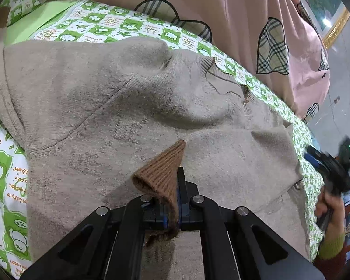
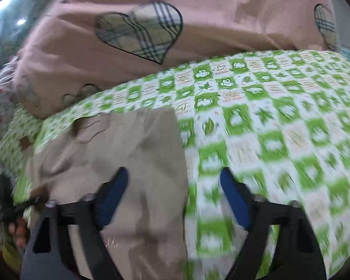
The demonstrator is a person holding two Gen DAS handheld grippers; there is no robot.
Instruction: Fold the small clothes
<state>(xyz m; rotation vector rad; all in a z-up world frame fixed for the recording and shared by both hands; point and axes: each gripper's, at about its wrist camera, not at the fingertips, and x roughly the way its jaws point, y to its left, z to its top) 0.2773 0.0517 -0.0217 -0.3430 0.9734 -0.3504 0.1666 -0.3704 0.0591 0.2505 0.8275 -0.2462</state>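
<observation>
In the left wrist view the sweater fills the centre, lying on the bedsheet; the quilt sits along the top.

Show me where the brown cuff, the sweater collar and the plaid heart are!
brown cuff (image 1: 162, 175): left wrist view, on the ribbed knit above the closed fingers.
sweater collar (image 1: 224, 79): left wrist view, on the ribbed neckline band.
plaid heart (image 2: 140, 30): right wrist view, middle of the patch on the pink quilt.
</observation>
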